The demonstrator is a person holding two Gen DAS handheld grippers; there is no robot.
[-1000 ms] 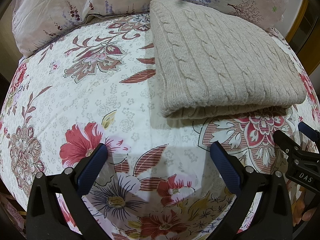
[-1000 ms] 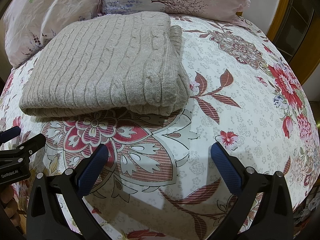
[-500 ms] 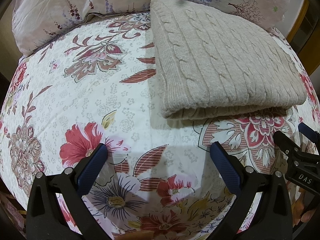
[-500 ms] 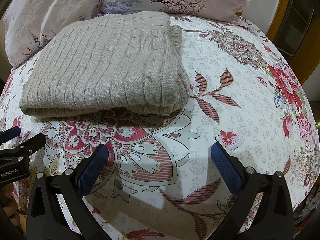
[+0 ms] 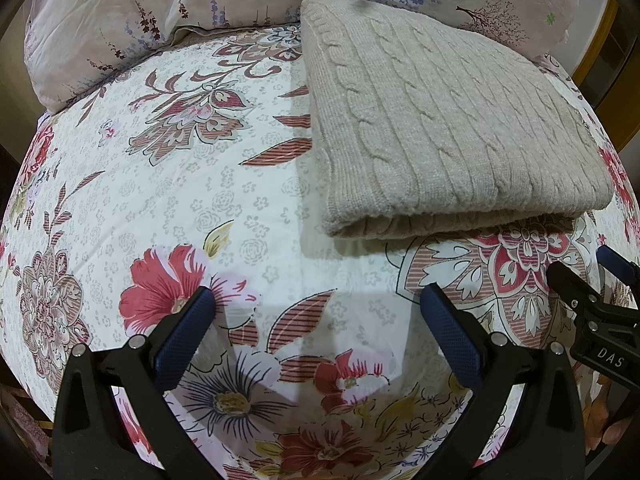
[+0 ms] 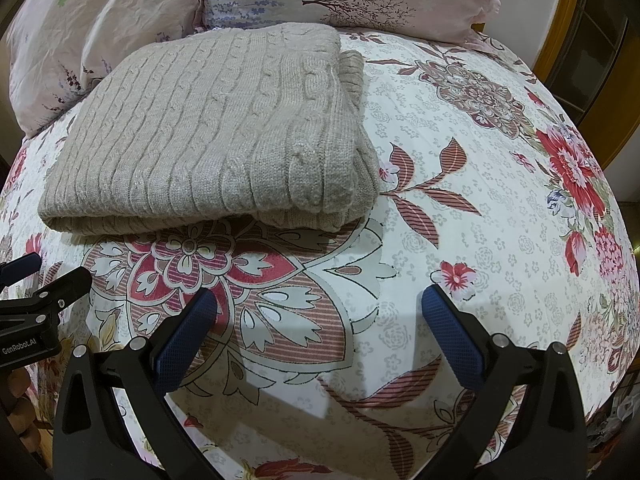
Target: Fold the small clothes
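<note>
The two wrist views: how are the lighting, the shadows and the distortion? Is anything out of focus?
Left wrist view: strong fisheye bulge curves the bedsheet; dark corners; soft shadow under the sweater's near edge; sharp focus. Right wrist view: same bulge; the right gripper fingers cast soft shadows on the sheet; sweater knit crisp, no glare.

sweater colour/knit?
Beige cable knit sweater, clearest in the right wrist view.
</note>
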